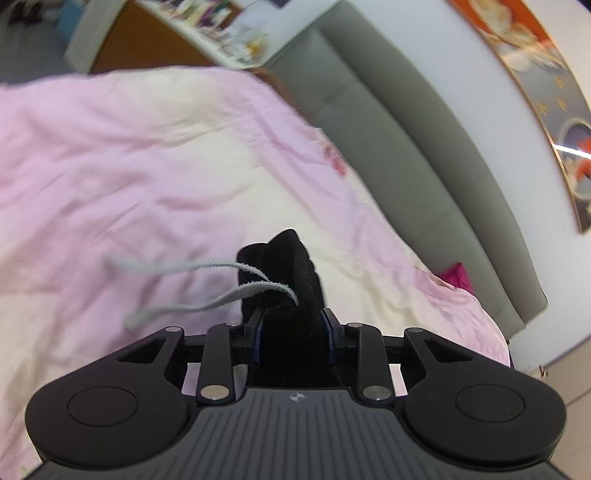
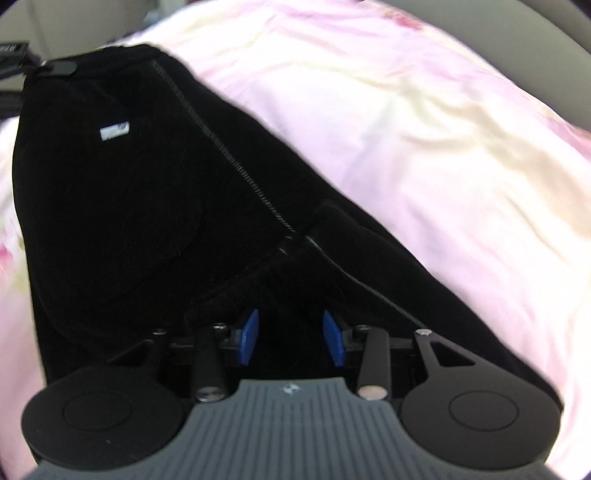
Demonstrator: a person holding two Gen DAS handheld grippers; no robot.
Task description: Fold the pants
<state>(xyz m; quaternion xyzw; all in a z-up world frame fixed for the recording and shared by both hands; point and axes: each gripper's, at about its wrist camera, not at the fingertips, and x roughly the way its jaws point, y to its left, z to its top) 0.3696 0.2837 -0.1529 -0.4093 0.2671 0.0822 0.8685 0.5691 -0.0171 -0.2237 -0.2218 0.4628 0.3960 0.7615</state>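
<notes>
The black pants (image 2: 147, 206) lie spread on a pink and cream bedspread (image 2: 424, 122), with a small white label near the far end. My left gripper (image 1: 294, 332) is shut on a bunched part of the pants (image 1: 291, 273), lifted above the bed; two grey drawstrings (image 1: 207, 291) trail off to the left. My right gripper (image 2: 290, 334) is low over the pants, its blue pads (image 2: 248, 334) a little apart with black cloth between them. The other gripper (image 2: 22, 62) shows at the far left end of the pants.
A grey padded headboard (image 1: 406, 122) runs along the bed's right side below a white wall with a framed picture (image 1: 546, 92). A shelf with clutter (image 1: 218, 26) stands beyond the bed. A magenta item (image 1: 458, 275) sits by the headboard.
</notes>
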